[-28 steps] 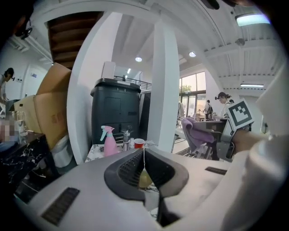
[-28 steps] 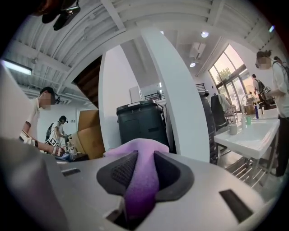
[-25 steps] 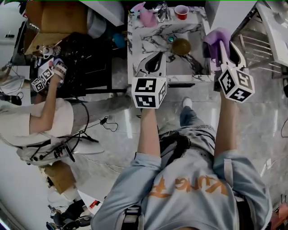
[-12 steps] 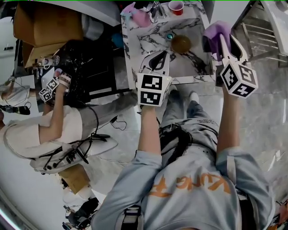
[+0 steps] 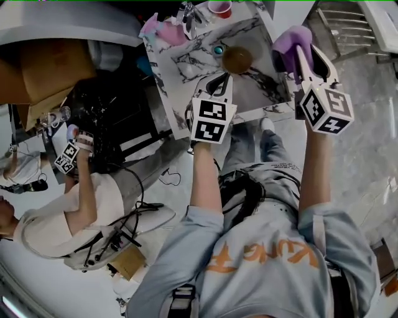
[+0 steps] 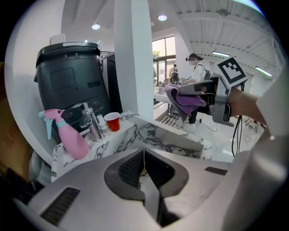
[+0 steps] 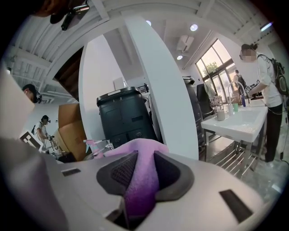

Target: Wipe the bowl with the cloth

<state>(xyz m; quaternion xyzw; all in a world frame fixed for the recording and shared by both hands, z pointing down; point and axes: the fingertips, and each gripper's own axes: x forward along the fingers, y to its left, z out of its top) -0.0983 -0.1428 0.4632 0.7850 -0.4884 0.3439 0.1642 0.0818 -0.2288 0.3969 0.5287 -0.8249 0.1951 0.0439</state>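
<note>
A brown bowl [image 5: 237,59] sits in the marble sink [image 5: 186,74] near the drain. My right gripper [image 5: 298,54] is shut on a purple cloth [image 5: 290,42], held up at the sink's right edge; the cloth [image 7: 141,180] fills the space between the jaws in the right gripper view. My left gripper [image 5: 217,83] is shut with nothing in it, over the sink's front edge, below the bowl. In the left gripper view the left gripper [image 6: 143,155] points at the marble rim, and the cloth [image 6: 184,97] hangs from the right gripper at upper right.
A pink spray bottle [image 5: 163,30], a chrome tap [image 5: 188,12] and a red cup [image 5: 219,7] stand at the sink's far end. A dark bin [image 6: 72,85] stands behind the bottle. Cardboard boxes [image 5: 46,68] and a seated person [image 5: 81,211] are at left; a metal rack [image 5: 345,31] at right.
The view has swung, so the sink now lies tilted and shifted left. Both grippers keep their hold and stay near the sink's front edge.
</note>
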